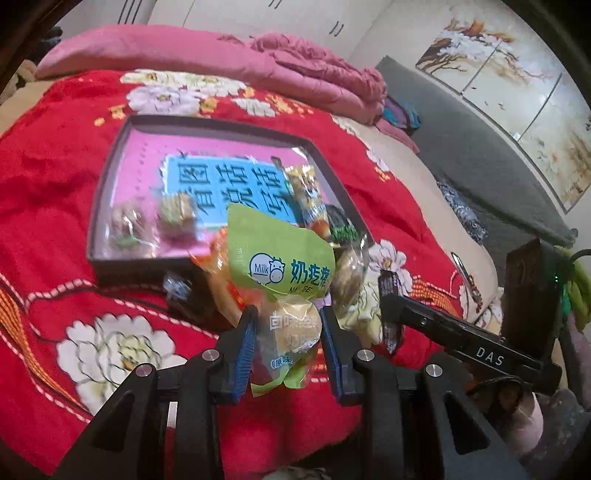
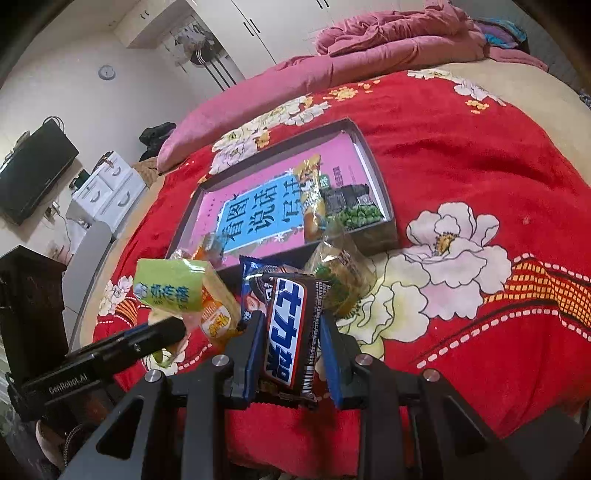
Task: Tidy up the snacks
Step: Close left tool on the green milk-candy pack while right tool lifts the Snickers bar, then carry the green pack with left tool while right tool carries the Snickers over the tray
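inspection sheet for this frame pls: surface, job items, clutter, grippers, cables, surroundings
Surface: red floral blanket on a bed.
Job's things: shallow dark tray with a pink and blue printed base, several snack packets inside; more packets in a pile at its near edge.
Clutter: crumpled pink quilt behind the tray.
Grippers: left hand-held gripper shut on a green milk snack packet; right hand-held gripper shut on a dark chocolate bar; both packets are off the blanket.
Cables: wires under the wall TV, away from the work.
Surroundings: white wardrobe, white drawer unit, painted wall panels.
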A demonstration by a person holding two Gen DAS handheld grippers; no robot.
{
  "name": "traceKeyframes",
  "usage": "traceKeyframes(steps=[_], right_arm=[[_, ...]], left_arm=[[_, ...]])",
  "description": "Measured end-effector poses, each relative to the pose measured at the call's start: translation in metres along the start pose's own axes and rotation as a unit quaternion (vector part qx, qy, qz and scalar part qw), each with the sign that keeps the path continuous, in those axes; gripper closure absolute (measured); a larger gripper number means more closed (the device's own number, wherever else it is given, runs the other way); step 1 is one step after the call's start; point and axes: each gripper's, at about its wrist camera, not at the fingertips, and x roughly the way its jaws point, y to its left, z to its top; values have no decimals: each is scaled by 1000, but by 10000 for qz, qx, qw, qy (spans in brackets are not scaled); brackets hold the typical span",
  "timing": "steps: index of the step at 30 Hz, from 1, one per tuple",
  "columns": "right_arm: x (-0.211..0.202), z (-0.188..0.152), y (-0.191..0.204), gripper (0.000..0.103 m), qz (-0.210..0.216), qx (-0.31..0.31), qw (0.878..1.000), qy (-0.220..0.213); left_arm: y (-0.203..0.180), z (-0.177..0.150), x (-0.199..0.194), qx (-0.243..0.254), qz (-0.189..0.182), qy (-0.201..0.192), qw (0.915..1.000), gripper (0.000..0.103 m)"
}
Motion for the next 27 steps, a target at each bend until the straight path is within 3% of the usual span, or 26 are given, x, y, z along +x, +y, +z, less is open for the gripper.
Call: traceKeyframes(steps=[17,27], right_arm=[[-8,15,8,73,-31,-99,9996,-255],[-9,29,13,73,-28,-207,9989,-421]], left_arm=[[49,24,-40,-492,298,-800,9951,68],[73,35,-45,-706,447,-1036,9911,68]])
